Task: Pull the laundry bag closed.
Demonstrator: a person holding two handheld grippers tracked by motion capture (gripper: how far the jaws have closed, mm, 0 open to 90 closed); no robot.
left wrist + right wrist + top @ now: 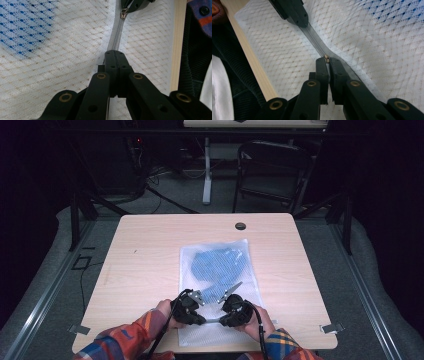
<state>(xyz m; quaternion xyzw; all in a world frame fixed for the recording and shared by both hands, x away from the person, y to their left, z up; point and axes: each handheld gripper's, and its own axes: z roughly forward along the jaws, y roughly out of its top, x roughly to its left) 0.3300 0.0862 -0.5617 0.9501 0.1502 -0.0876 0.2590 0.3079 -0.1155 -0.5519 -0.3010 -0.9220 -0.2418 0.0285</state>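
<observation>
Pinching the zipper (pixel 115 41) of a white mesh bag (pixel 220 285), both grippers work at the lower middle of the high view, near the desk (pixel 150 265) front edge. The left gripper (pixel 113 53) has its jaws together, clamped on the zipper tape; the right gripper (pixel 327 60) has its jaws clamped on the small metal pull (pixel 326 58). Between the two grippers the teeth look meshed, so I judge that stretch closed, though which way the slider is meant to travel cannot be told, nor how much of the run remains. Inside the bag, toward the upper centre of the high view, lies a blue cloth (pixel 217 265), seen through the mesh.
</observation>
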